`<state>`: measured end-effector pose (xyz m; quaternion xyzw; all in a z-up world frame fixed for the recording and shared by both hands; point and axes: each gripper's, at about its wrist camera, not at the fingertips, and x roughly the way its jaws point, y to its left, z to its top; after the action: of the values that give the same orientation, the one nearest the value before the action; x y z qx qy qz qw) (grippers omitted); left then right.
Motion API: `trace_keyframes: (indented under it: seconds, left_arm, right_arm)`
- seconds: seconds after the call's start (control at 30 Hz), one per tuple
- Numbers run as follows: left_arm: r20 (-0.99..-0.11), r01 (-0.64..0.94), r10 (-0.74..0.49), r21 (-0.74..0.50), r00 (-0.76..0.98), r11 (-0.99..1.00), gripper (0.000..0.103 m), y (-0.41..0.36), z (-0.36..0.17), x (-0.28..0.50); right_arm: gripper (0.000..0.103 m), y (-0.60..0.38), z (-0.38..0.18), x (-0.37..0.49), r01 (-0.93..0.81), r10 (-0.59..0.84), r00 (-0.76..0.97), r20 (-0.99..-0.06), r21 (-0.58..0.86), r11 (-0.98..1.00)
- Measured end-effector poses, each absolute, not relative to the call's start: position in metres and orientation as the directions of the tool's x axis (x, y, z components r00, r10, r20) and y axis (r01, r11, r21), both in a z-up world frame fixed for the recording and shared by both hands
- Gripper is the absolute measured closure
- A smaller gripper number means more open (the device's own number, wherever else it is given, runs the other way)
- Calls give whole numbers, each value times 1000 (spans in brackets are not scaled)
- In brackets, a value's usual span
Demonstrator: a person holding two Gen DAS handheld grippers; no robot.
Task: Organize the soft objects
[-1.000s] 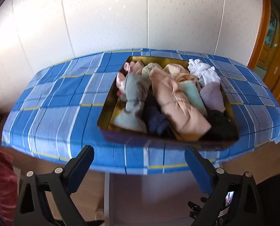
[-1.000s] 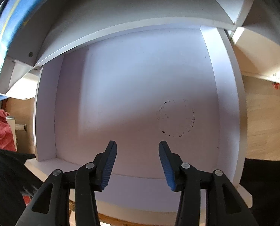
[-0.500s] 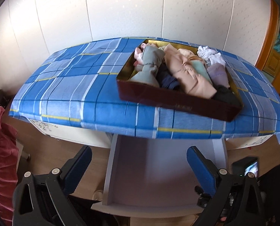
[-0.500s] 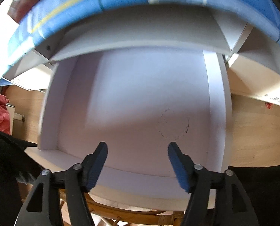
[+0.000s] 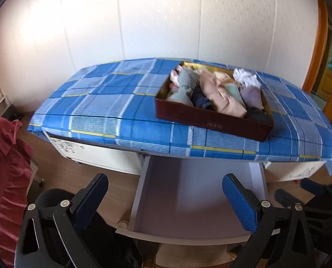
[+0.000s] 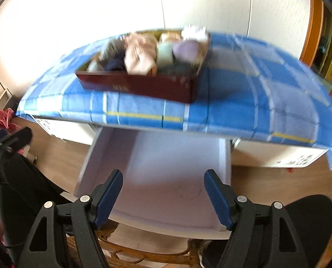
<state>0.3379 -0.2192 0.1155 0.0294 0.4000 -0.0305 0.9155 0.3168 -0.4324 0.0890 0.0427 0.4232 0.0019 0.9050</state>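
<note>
The left tool [image 5: 164,197] gapes wide, empty; the right tool [image 6: 163,195] is opening, nothing between its pads, above the pulled-out drawer [image 6: 166,156]; folded clothes [image 5: 215,89] fill the box [image 5: 210,122] on the table [image 5: 98,111].

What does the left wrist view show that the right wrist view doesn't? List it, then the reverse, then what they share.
Left wrist view only: the left gripper, jaws wide open and empty, seen close up.

Right wrist view only: the right gripper, jaws opening with nothing between them, and a wicker chair below the drawer.

Both: the dark red box of folded clothes on the blue plaid tablecloth, and the pulled-out empty white drawer.
</note>
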Motion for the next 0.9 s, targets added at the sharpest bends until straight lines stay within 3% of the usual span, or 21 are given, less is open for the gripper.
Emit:
trace_keyframes:
  seconds: [0.13,0.33,0.67,0.9]
  left_arm:
    - [-712,22,25,56,702,998,0,-216,130,325]
    - [-711,67,-5,59,703,996,0,-222,148,310]
    - [-711,89,-25,53,703,995,0,-225,156,294]
    - [-692,90,-27,54,722,994,0,-226,160,283]
  right_arm:
    - [27,-422,116,297,30,30,676,-736,69,997]
    - [27,-415,149,266,128,-63,748,-661,51,990]
    - [26,-407,159,248,118,-44,769,-637,74,990]
    - [19,-400,169,230,152,-100,819,-566,46,987]
